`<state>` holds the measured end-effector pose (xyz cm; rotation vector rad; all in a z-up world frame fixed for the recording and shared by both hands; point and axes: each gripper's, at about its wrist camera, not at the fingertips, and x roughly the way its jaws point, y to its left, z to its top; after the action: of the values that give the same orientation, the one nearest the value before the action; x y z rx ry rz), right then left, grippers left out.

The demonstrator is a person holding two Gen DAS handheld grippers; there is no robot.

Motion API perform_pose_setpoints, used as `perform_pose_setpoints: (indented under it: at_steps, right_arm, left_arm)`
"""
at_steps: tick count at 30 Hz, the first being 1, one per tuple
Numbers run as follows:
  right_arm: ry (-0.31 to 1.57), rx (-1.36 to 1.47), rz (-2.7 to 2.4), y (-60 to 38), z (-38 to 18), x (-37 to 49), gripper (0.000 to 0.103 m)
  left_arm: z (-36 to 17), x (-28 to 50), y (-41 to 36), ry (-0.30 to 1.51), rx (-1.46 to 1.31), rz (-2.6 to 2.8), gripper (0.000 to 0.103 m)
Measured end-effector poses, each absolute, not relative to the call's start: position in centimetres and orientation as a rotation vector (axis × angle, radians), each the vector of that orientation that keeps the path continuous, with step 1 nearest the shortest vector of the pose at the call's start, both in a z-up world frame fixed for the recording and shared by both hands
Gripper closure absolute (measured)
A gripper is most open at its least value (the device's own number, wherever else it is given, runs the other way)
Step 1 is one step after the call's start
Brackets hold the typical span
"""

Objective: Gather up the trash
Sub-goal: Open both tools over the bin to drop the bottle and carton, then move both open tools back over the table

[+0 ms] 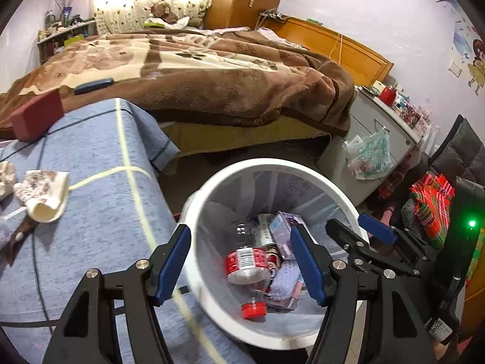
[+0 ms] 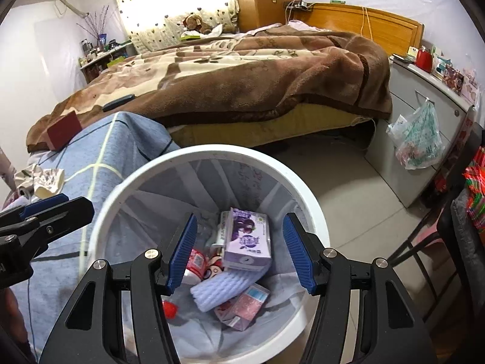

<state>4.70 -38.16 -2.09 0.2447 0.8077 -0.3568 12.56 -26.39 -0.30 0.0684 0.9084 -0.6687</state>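
Both claws hung over the white trash bin (image 2: 209, 154), the left claw (image 1: 241, 265) spread and empty, the right claw (image 2: 239, 250) likewise. The plastic bottle (image 1: 247, 268) and purple carton (image 2: 247, 239) lay inside. Best to lift clear before reaching for the crumpled sock (image 1: 42, 194) on the blue-covered tabletop (image 1: 100, 227).

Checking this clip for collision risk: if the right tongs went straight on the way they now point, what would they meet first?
Most likely the purple carton lying on top of the trash in the white bin. The right tongs are open and empty, aimed down into the bin's mouth; depth is hard to judge through the fisheye.
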Motion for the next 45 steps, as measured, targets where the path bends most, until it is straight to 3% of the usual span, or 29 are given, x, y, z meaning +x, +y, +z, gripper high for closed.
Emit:
perform_pose_setpoints:
  at_steps: [18, 45]
  right_arm:
    - [0.731, 0.213, -0.264, -32.5, 0.2, 6.0, 0.043]
    - [0.719, 0.055, 0.034, -21.8, 0.2, 12.2, 0.043]
  left_arm:
    - [1.8, 12.0, -18.3, 0.815, 0.028, -0.560, 0.033]
    - [1.1, 16.0, -0.2, 0.785, -0.054, -0.261, 0.032]
